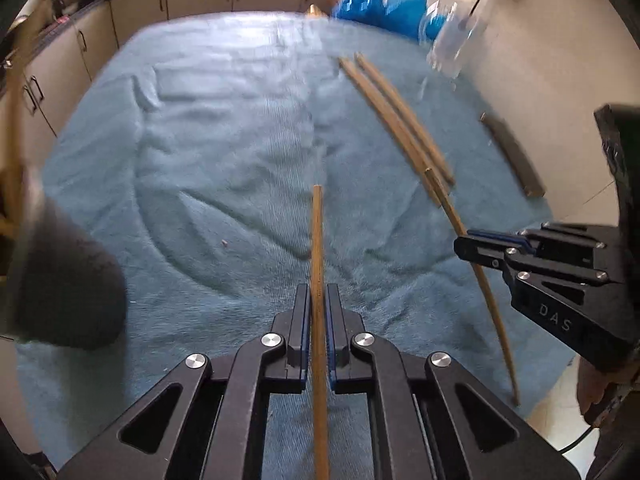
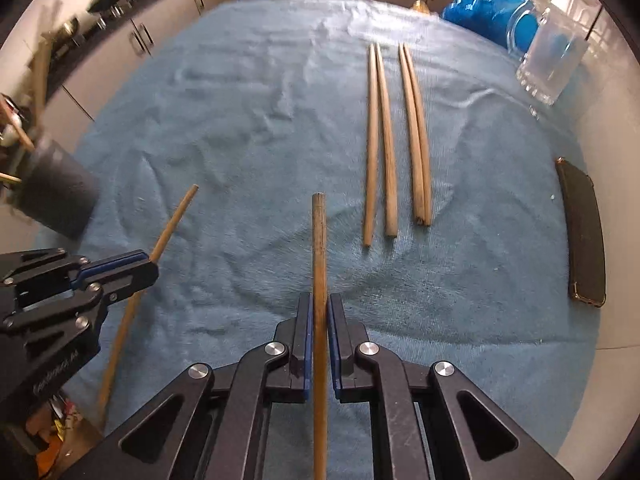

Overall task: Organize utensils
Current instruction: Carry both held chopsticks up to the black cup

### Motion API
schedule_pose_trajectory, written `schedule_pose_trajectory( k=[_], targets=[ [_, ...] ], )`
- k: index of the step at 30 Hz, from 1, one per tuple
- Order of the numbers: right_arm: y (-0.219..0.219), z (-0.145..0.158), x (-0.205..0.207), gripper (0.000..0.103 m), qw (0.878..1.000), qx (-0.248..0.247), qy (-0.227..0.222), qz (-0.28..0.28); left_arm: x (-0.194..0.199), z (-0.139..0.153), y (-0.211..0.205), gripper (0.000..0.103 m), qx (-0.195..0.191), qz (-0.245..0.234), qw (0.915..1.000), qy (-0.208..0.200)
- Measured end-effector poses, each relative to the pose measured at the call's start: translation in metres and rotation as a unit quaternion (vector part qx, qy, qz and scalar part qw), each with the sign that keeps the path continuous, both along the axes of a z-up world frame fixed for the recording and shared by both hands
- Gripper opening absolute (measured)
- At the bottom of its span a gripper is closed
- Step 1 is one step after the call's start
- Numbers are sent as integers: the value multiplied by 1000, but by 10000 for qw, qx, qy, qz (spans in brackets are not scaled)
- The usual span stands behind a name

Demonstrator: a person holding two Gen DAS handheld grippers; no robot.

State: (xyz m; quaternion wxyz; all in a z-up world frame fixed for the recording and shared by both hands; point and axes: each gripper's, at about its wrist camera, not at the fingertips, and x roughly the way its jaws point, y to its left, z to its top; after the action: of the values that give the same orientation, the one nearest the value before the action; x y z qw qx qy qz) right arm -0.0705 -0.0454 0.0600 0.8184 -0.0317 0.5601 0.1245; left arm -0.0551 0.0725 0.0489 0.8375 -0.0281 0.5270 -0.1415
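From the left wrist, one wooden chopstick (image 1: 318, 248) is seen clamped between the pads of the left claw (image 1: 319, 300), its tip raised over the blue towel (image 1: 208, 152) covering the table. To the right, the right claw (image 1: 466, 246) is pinched on a second chopstick (image 1: 486, 292), near chopsticks already laid (image 1: 394, 120) on the towel.

From the right wrist, that second chopstick (image 2: 319, 248) is shown gripped in the right claw (image 2: 319, 308), and two finished pairs (image 2: 398, 140) are lined up just beside each other ahead. The left claw (image 2: 150, 266) is seen at left with its stick (image 2: 174, 222). For a tidy third pair, both sticks are best lowered parallel, ends levelled with the laid rows, and released only once resting on the towel.
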Motion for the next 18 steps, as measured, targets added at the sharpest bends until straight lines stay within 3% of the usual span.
schedule_pose_trajectory(
  k=[8,18],
  targets=[
    [-1,61,-40,8,9924,571,-1091,-45,-50,59,16,6,-461,142,9939,-992],
    [11,111,-67,8,9689,1005,-2260,-70,-101,114,54,6,-861,604,9729,-2059]
  ],
)
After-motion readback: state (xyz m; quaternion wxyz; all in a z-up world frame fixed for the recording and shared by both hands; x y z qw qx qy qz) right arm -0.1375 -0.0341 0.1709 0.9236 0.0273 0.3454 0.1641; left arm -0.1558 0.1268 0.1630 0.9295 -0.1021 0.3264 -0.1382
